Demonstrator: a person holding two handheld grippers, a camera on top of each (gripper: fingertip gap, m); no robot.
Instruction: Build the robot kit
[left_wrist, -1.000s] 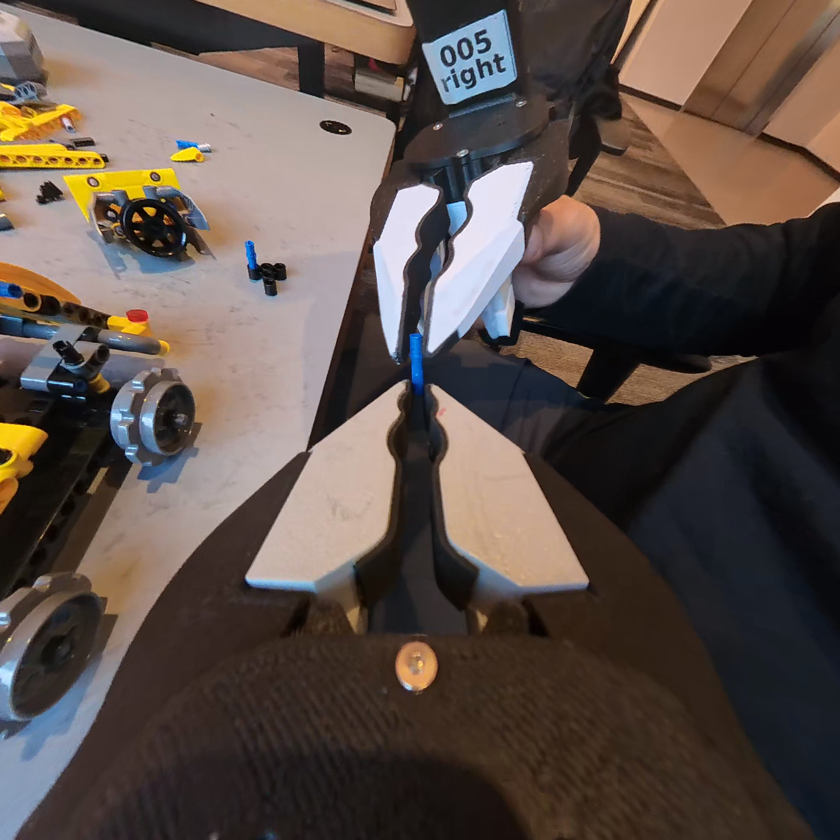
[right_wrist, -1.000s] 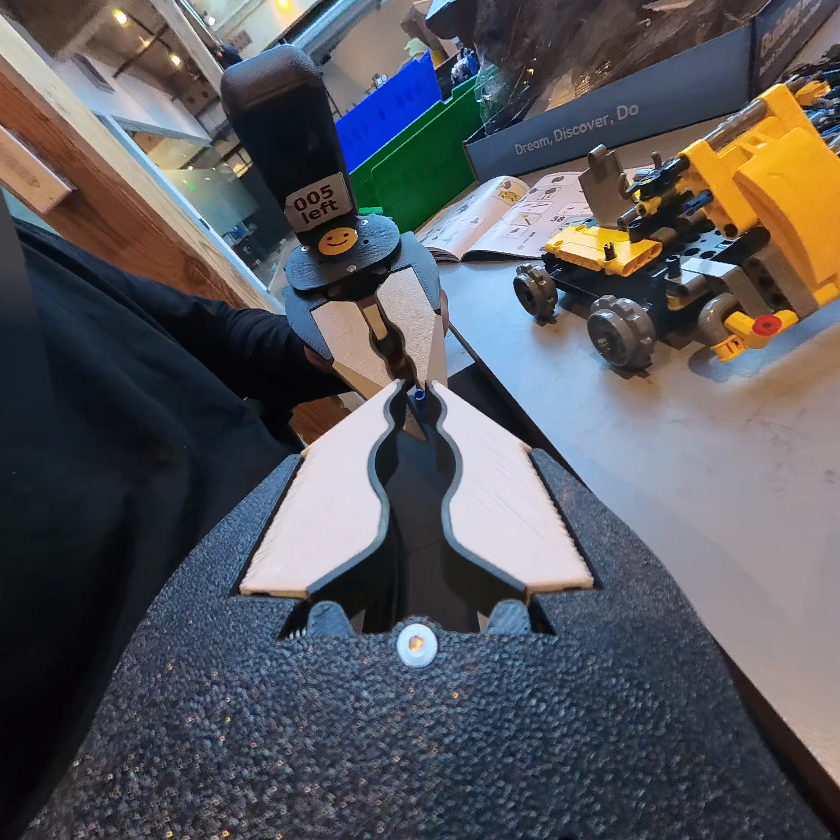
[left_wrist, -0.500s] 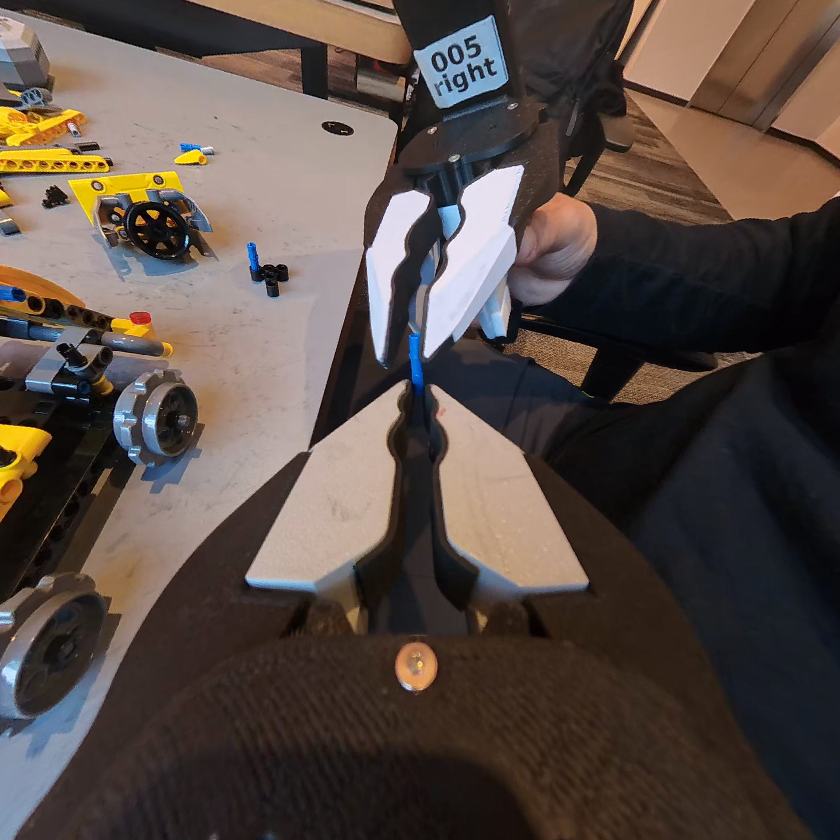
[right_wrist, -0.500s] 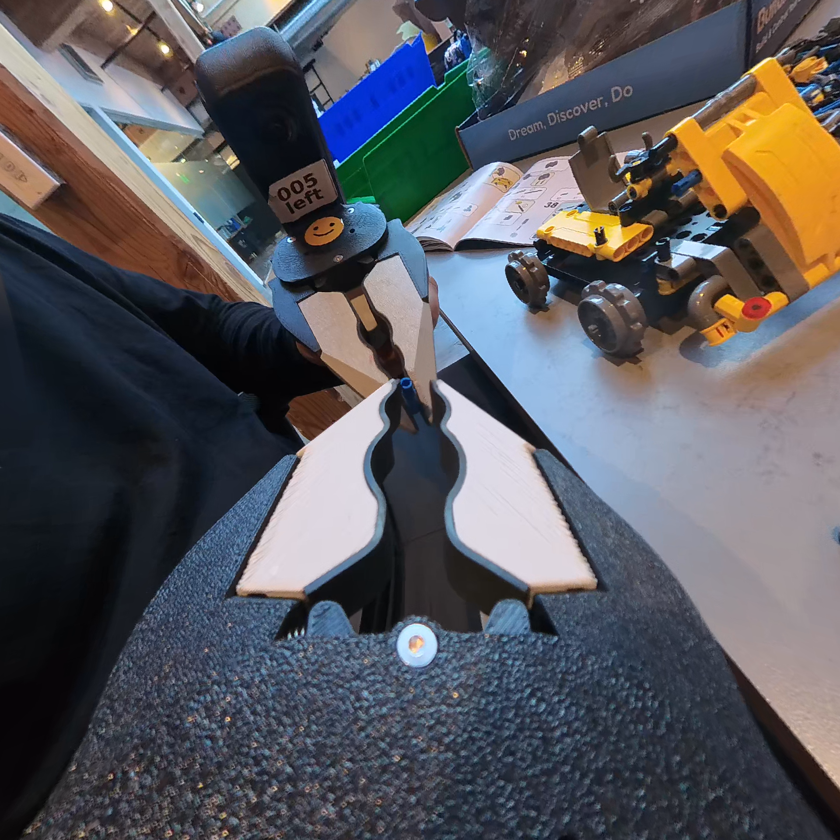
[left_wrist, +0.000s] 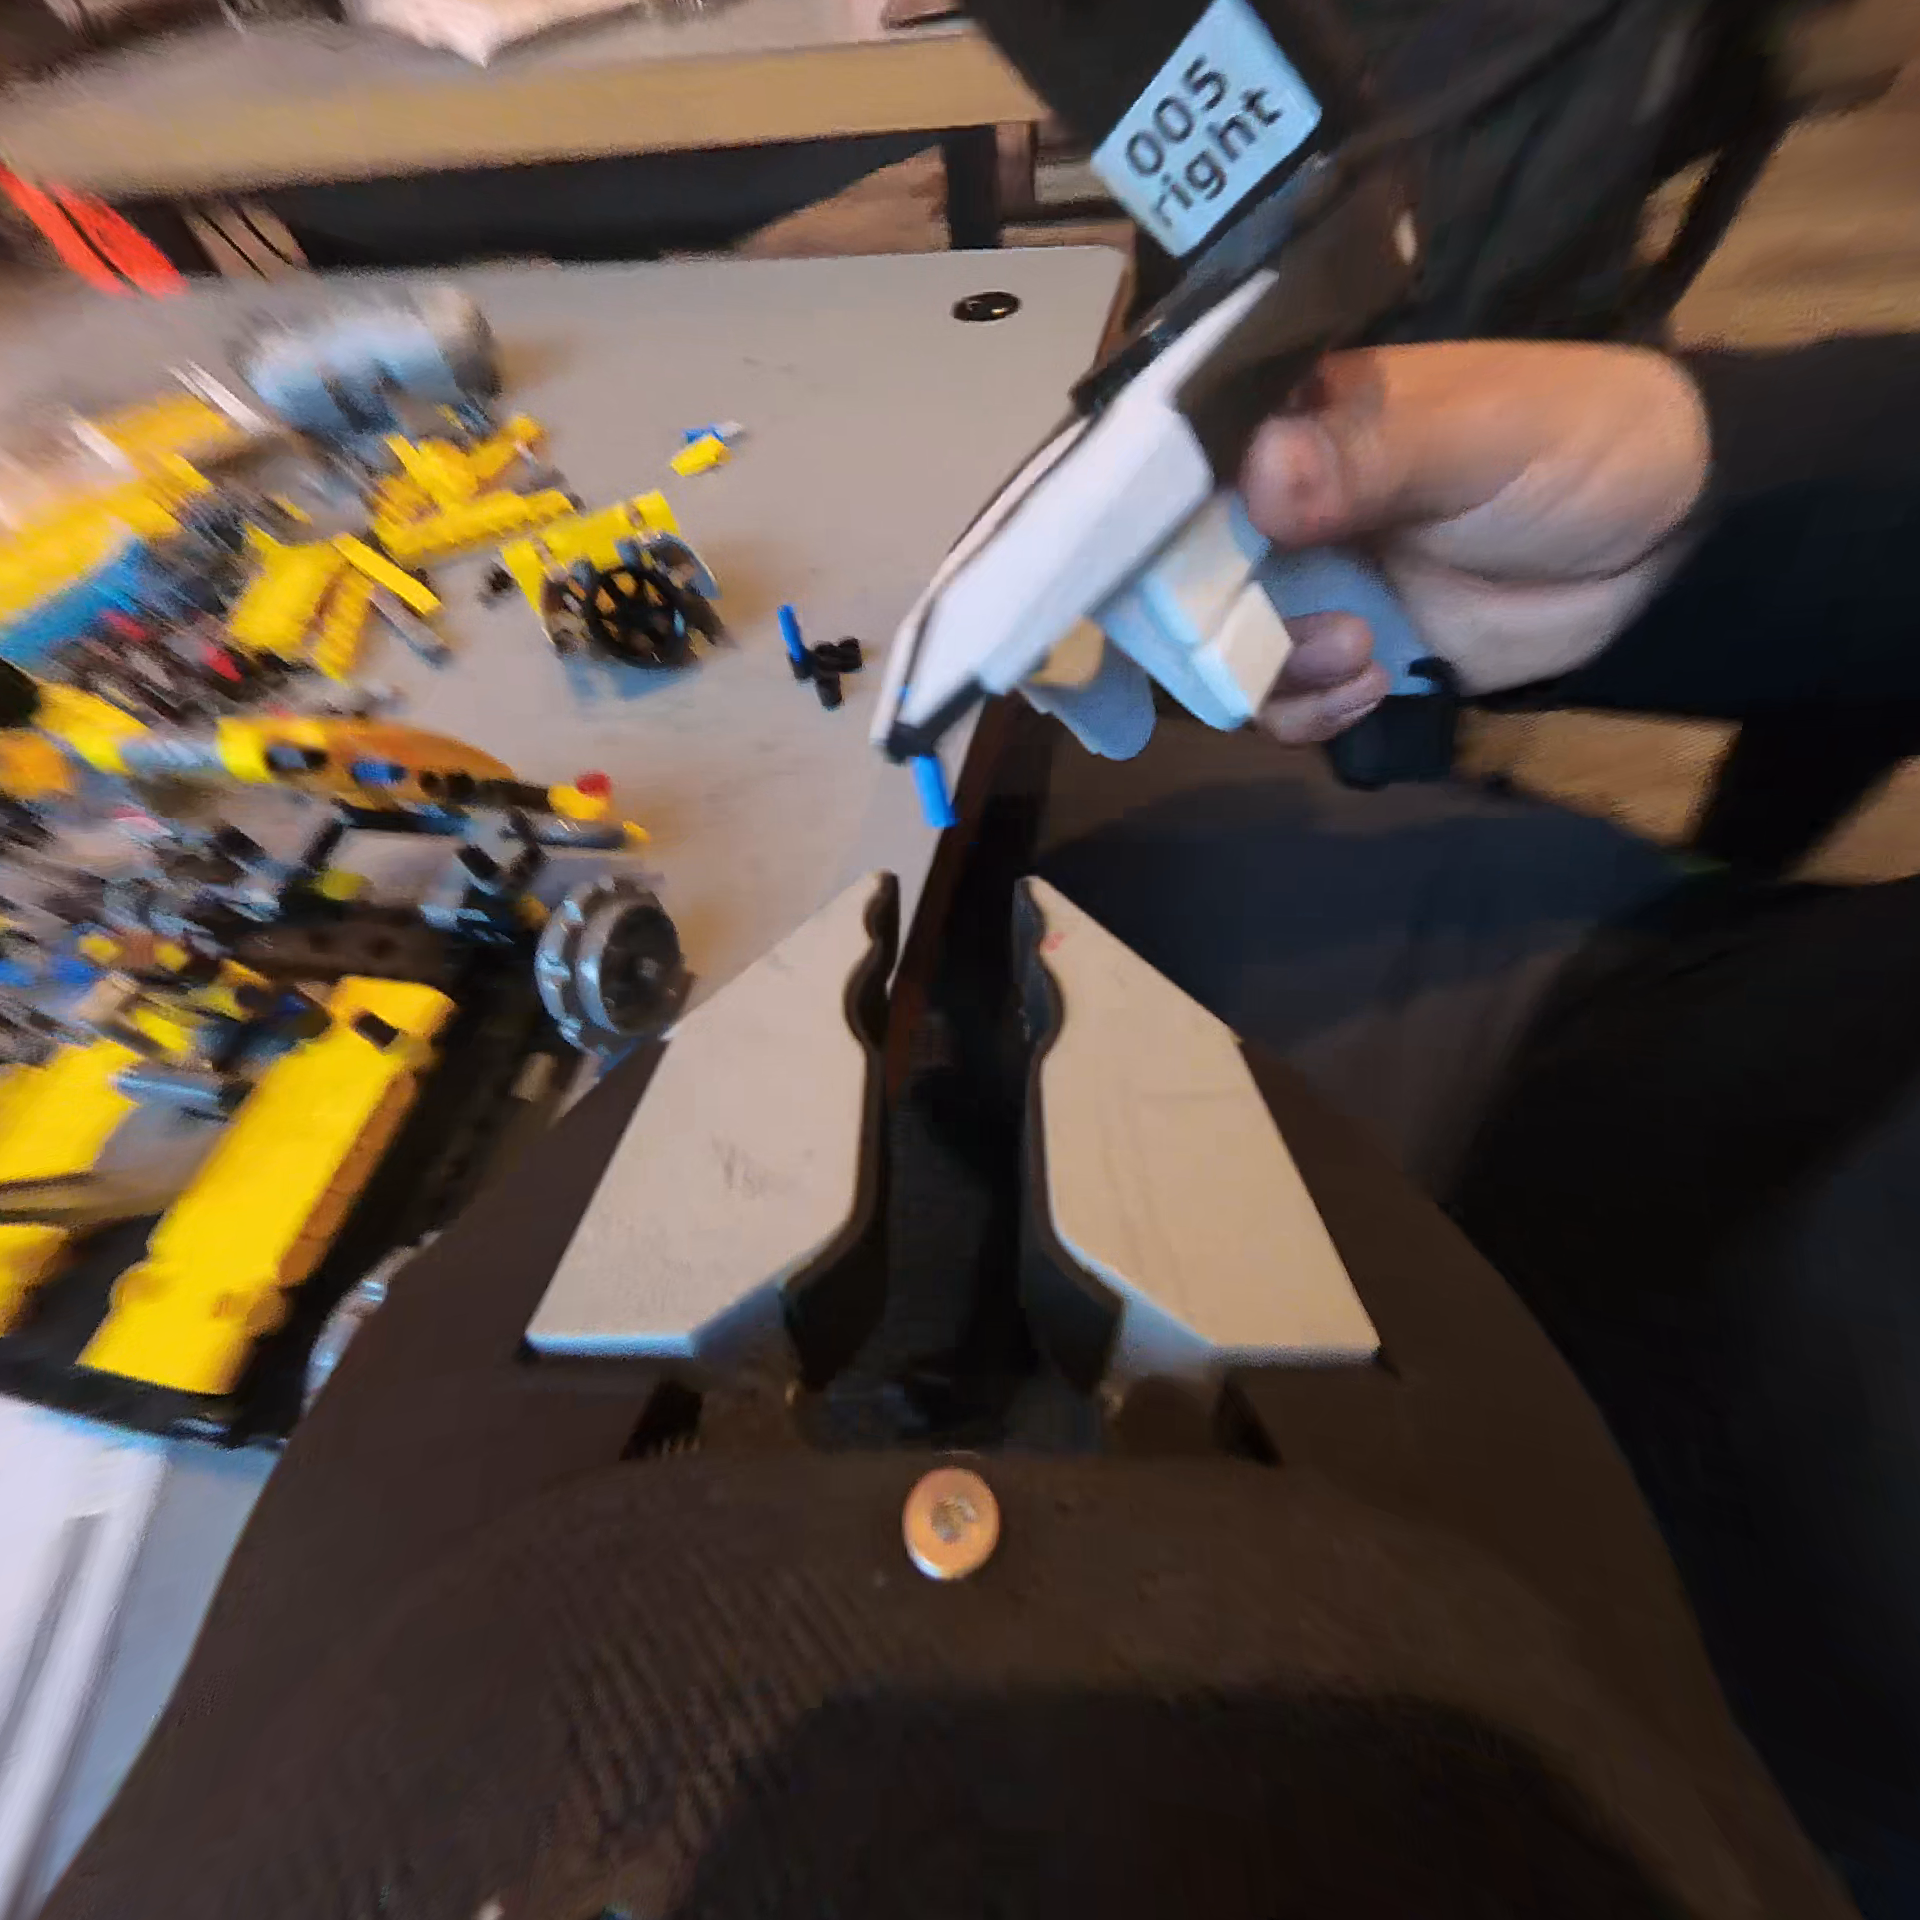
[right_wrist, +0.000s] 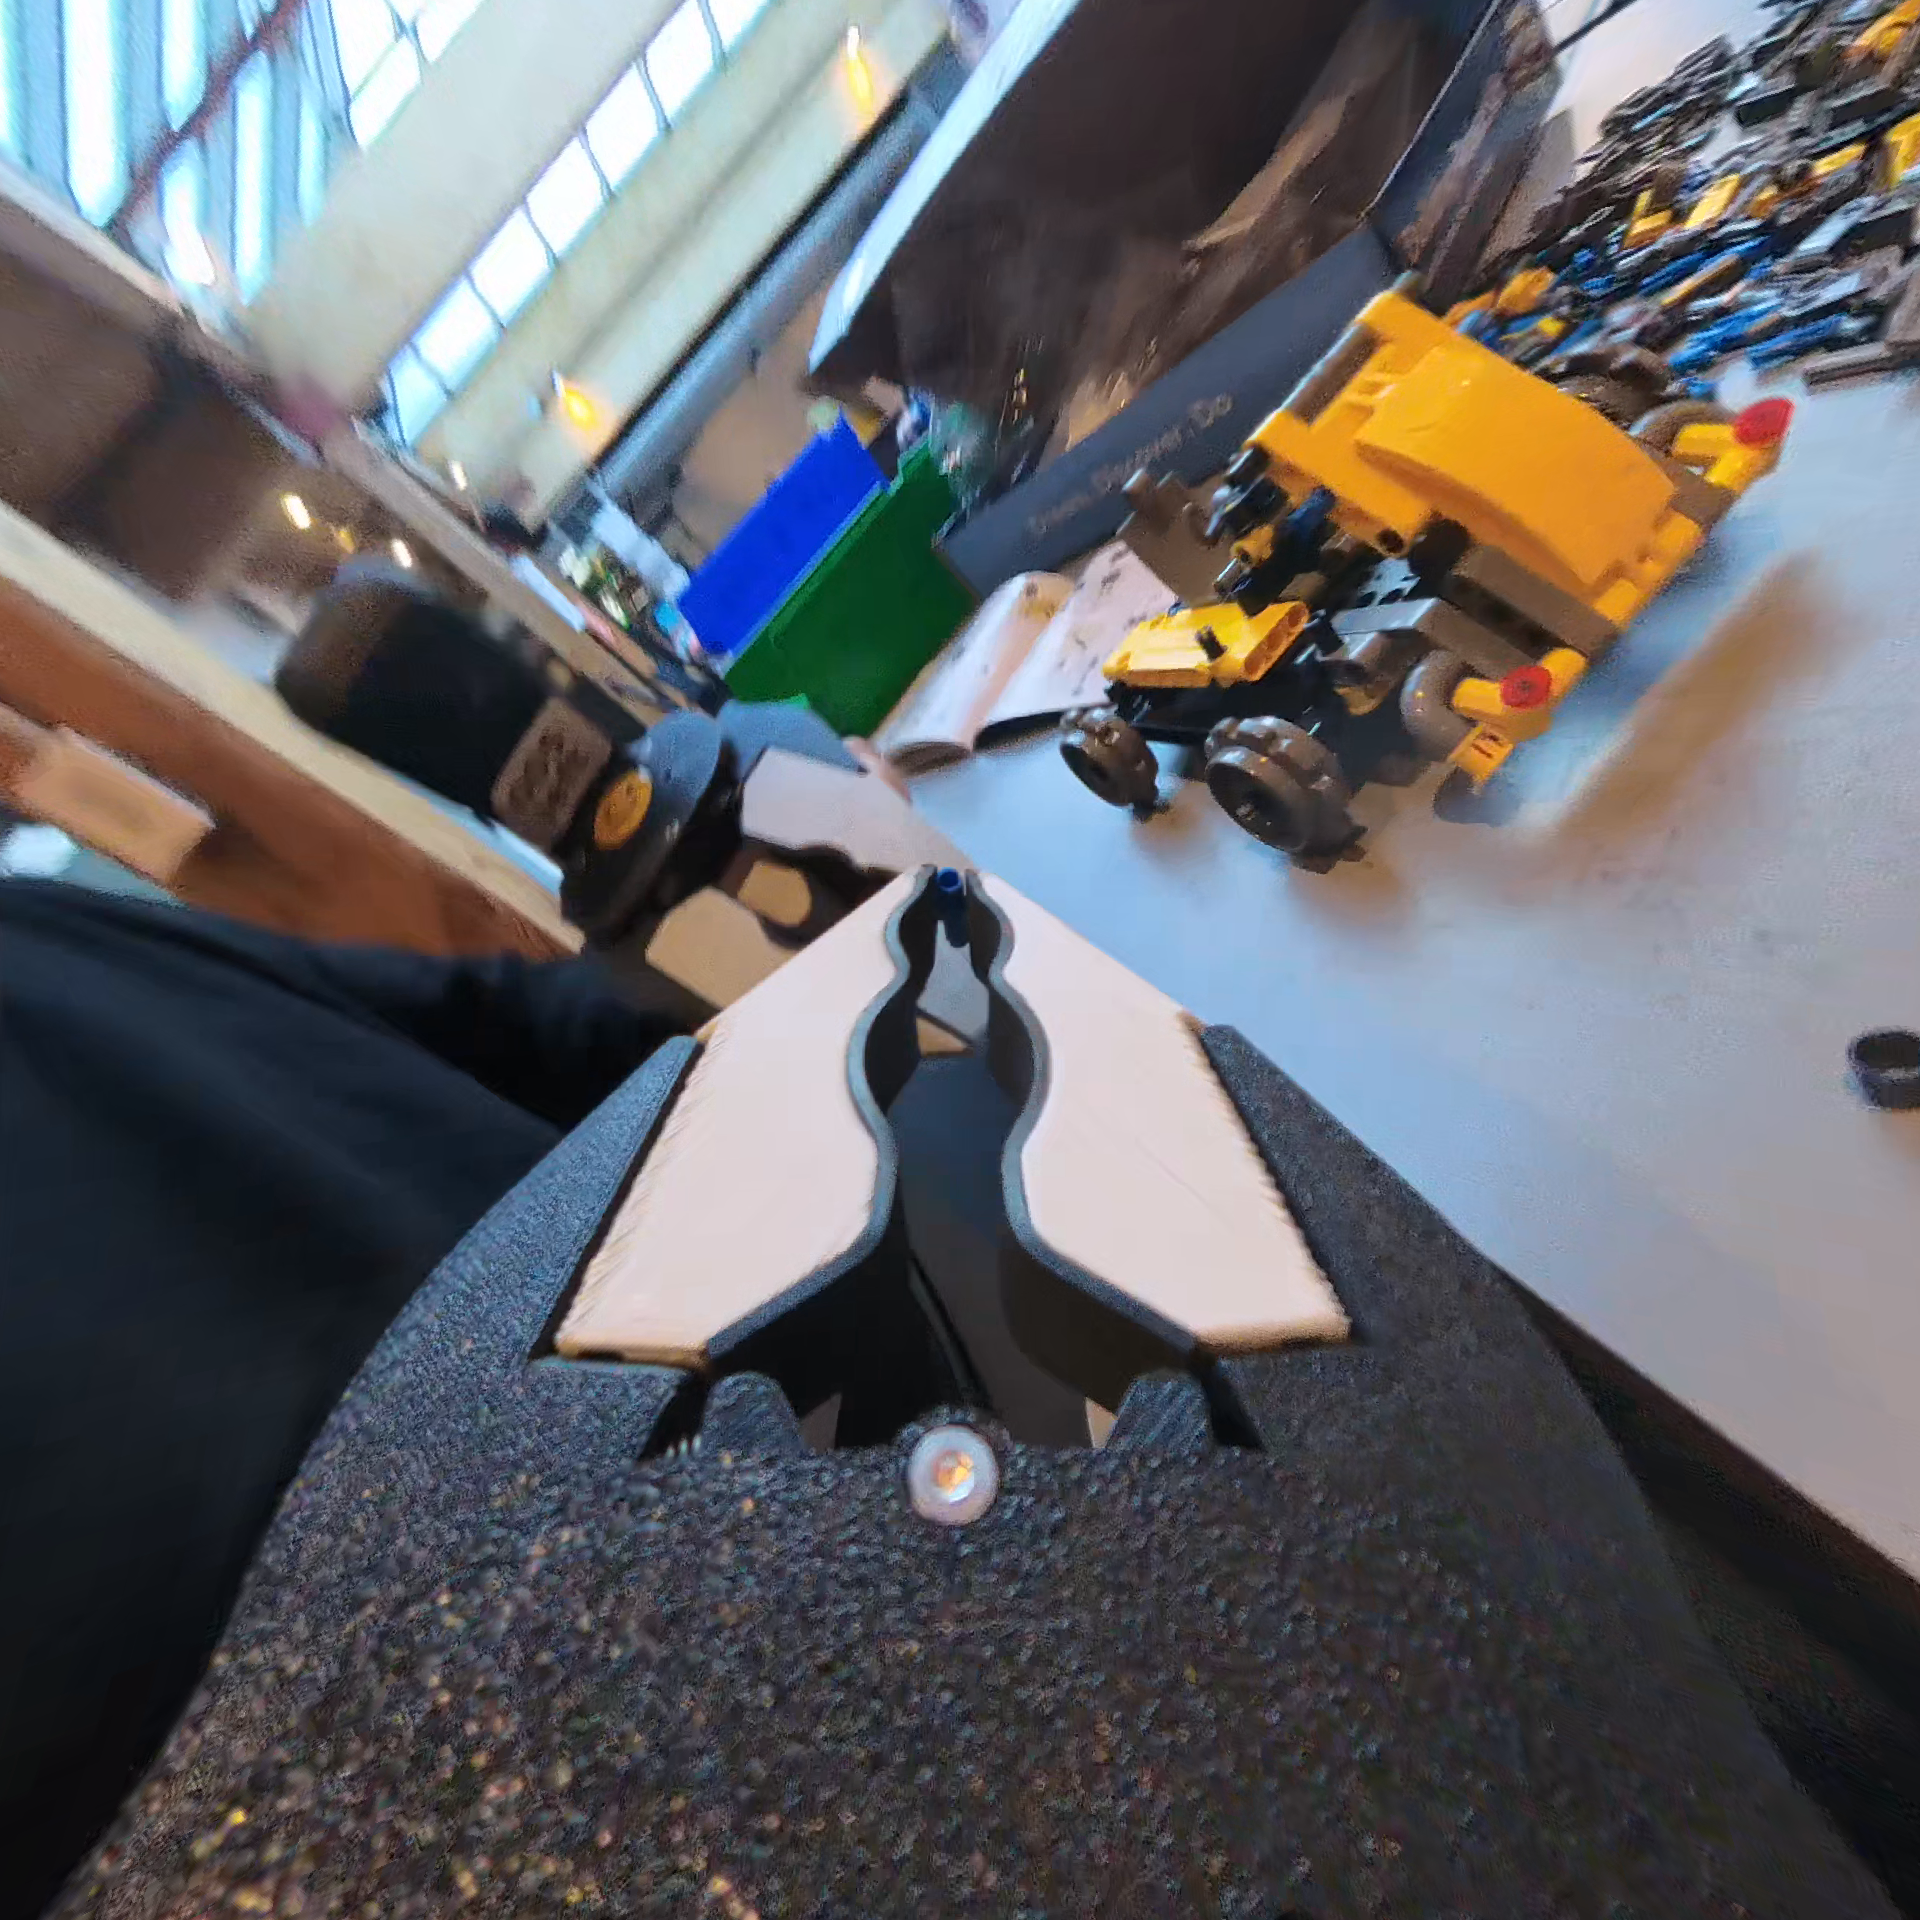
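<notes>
Right tool clenched on a small blue pin at its tips; left tool released, jaws apart, nothing between them; pin at 12 o'clock just beyond left tips, over the surface edge; yellow brick vehicle at 2 o'clock, well apart; both views blurred.

a grey table carries a yellow and black brick-built vehicle, an open instruction booklet, a dark cardboard box, a small black ring and scattered loose pieces.
</notes>
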